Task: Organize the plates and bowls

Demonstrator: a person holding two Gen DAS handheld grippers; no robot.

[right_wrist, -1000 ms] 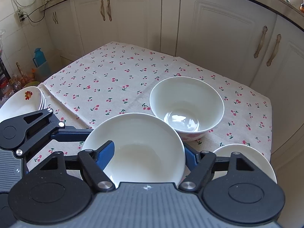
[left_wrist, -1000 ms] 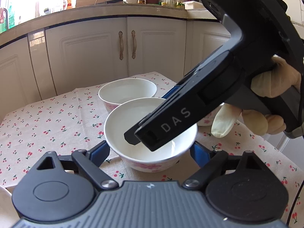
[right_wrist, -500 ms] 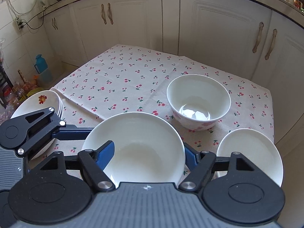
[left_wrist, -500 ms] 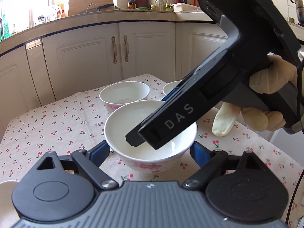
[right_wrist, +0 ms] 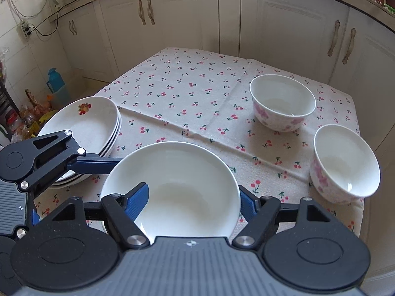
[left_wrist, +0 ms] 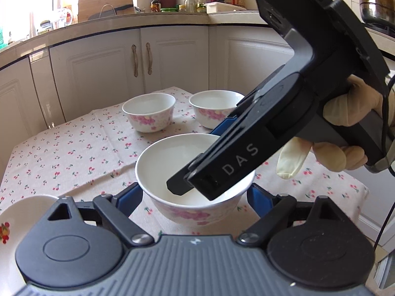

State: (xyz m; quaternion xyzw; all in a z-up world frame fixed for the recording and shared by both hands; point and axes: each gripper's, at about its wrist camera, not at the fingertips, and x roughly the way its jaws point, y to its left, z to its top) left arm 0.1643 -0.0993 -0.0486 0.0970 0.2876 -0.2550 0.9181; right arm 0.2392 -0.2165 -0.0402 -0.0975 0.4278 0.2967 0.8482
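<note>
A white bowl with pink flowers [left_wrist: 167, 157] hangs just above the cloth. My left gripper [left_wrist: 193, 192] is shut on its lower sides, one blue pad on each flank. In the right wrist view the same bowl [right_wrist: 187, 172] fills the front, with a left finger [right_wrist: 93, 165] reaching its left side. My right gripper [right_wrist: 195, 190] stands open astride the rim, one finger inside the bowl and the other outside. From the left wrist camera the right gripper [left_wrist: 197, 156] dips into the bowl, held by a gloved hand [left_wrist: 345, 113].
Two more flowered bowls [right_wrist: 282, 103] [right_wrist: 345, 165] stand on the cherry-print cloth [right_wrist: 185, 86] near the far right corner. A stack of white plates [right_wrist: 81, 123] sits at the table's left edge. Cabinets close in behind the table.
Both grippers and the bowl have drawn back from the other bowls, toward the plate stack. The second bowl and more of the stack have come into view. Neither gripper's jaws changed.
</note>
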